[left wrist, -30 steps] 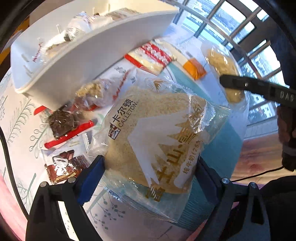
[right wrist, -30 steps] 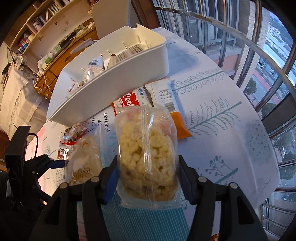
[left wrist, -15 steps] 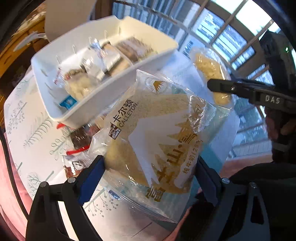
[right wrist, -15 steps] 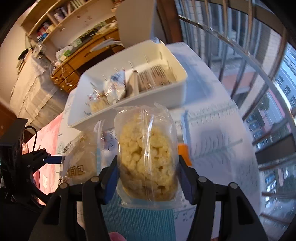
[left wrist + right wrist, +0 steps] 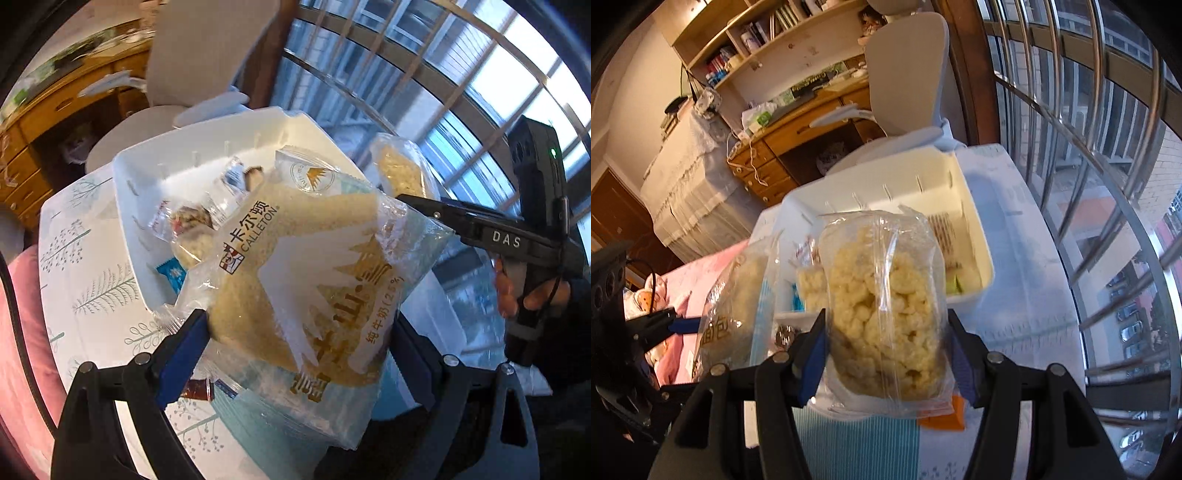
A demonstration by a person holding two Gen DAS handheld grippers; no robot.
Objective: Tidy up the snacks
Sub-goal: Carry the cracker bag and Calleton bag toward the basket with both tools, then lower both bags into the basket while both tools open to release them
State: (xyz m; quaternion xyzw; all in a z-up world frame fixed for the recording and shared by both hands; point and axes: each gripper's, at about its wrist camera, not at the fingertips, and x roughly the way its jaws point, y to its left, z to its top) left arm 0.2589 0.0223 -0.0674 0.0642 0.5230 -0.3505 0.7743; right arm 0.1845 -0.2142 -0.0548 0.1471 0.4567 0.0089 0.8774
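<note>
My left gripper (image 5: 299,354) is shut on a large clear Calleton bread bag (image 5: 295,288), held in the air in front of the white bin (image 5: 122,206). My right gripper (image 5: 886,350) is shut on a clear bag of puffed rice crackers (image 5: 886,306), also lifted, with the white bin (image 5: 975,236) behind it. The bin holds several small wrapped snacks (image 5: 192,229). In the left wrist view the right gripper's finger (image 5: 480,229) and its cracker bag (image 5: 402,173) show at the right. In the right wrist view the bread bag (image 5: 735,314) hangs at the left.
The bin stands on a white tablecloth with tree prints (image 5: 92,288). A small brown wrapper (image 5: 197,389) and an orange packet (image 5: 945,415) lie on the table below the bags. A grey chair (image 5: 905,74) stands behind the table; window bars (image 5: 1089,147) run along the right.
Both grippers have risen with their bags, from low over the table to above the bin's rim. The bin's inside shows now, and the loose snacks on the table have dropped from view.
</note>
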